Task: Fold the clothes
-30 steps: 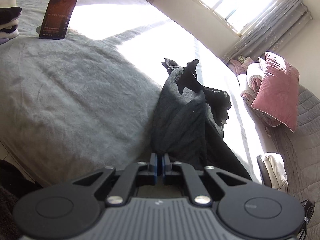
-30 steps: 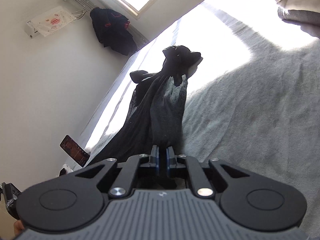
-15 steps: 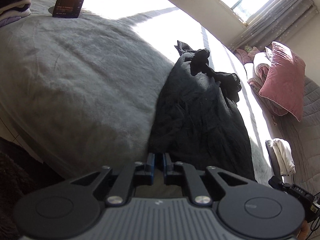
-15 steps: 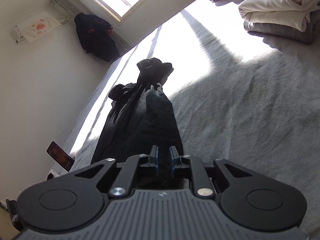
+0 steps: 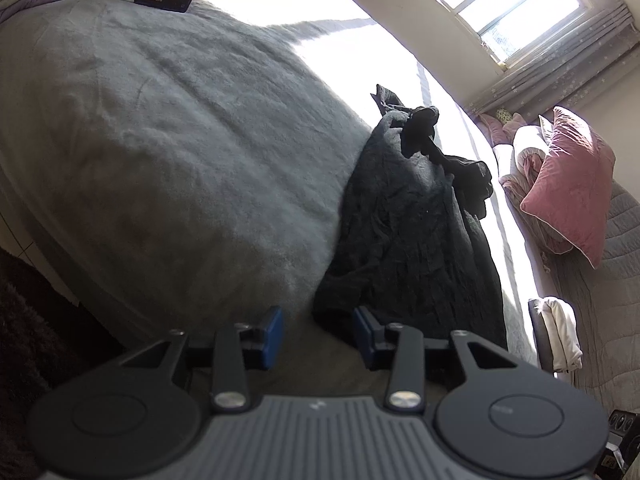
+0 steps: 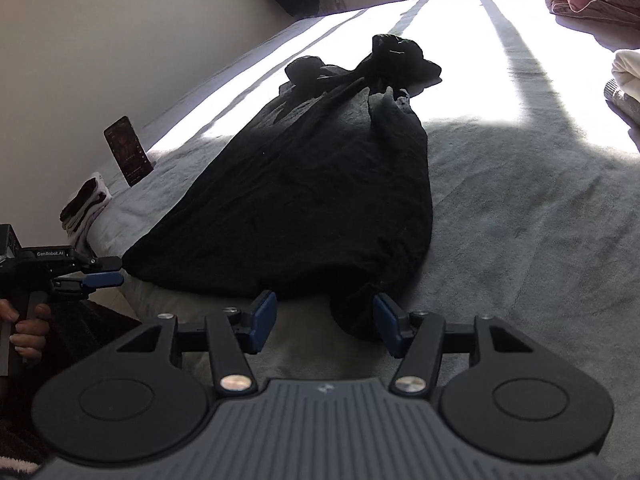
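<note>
From the left wrist, the left gripper (image 5: 318, 330) is standing with its blue fingers (image 5: 273, 330) parted, having just been opening; a second ago they were pinched on the black garment (image 5: 408, 236), which is now lying flat on the bed (image 5: 160, 140). Its near hem is sitting just ahead of the gap, touching neither pad as far as one can tell. Broad bare fleecy grey blanket is stretching away to the left; the bed's near edge is running just under the fingers. A pink pillow (image 5: 568, 184) is lying far right.

From the right wrist, the right gripper (image 6: 324, 326) is likewise spread wide, its jaws having just been opening, with a loose crumpled corner of the garment (image 6: 304, 184) drooping between the fingers (image 6: 264, 320), unpressed. The cloth, earlier hanging bunched, is now spreading out as a rumpled wedge, knotted at the far end. Open blanket is lying to the right. The left gripper (image 6: 102, 272) is showing at the left edge.
</note>
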Demonstrator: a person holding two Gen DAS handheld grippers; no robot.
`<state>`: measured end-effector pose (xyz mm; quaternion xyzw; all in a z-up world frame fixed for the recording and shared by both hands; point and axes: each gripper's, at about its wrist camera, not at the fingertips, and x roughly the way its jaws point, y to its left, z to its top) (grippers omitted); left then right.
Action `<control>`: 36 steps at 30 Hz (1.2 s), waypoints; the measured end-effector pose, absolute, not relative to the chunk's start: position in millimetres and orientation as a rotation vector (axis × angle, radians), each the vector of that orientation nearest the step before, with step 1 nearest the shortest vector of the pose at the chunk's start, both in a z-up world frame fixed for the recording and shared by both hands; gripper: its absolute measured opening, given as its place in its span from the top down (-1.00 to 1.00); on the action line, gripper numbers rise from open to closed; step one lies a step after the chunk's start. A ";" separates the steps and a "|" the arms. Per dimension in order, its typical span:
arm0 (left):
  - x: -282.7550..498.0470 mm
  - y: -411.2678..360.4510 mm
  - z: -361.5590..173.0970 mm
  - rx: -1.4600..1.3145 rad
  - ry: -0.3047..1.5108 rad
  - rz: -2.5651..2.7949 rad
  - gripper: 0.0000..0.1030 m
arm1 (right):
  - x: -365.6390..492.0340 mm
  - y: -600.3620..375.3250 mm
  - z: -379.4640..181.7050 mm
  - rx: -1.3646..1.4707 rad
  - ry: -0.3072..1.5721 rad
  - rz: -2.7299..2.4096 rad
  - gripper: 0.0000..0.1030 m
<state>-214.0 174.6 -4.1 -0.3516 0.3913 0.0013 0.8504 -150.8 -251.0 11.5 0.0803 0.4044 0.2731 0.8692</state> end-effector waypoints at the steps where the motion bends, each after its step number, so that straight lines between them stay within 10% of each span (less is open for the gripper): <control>1: -213.7 173.7 -5.2 -0.741 0.823 0.000 0.23 | -150.2 -248.0 8.7 0.146 0.854 0.562 0.11; 4: -214.1 170.5 -5.4 -0.722 0.819 -0.001 0.23 | -146.9 -251.4 6.8 0.158 0.869 0.540 0.89; 12: -214.6 171.5 -6.0 -0.704 0.814 -0.012 0.17 | -144.5 -308.2 29.0 0.322 0.787 0.397 0.92; 21: -213.7 168.0 -4.8 -0.702 0.807 -0.012 0.17 | -169.2 -257.0 33.5 0.049 0.696 0.586 0.05; 31: -213.8 167.8 -5.9 -0.697 0.809 -0.011 0.17 | -161.7 -214.8 0.6 -0.182 0.750 0.573 0.10; 34: -213.7 168.8 -6.8 -0.702 0.809 -0.014 0.17 | -153.8 -222.6 -7.1 -0.198 0.768 0.500 0.84; 36: -214.2 168.9 -6.7 -0.701 0.808 -0.018 0.16 | -149.6 -238.8 -0.2 -0.087 0.770 0.493 0.87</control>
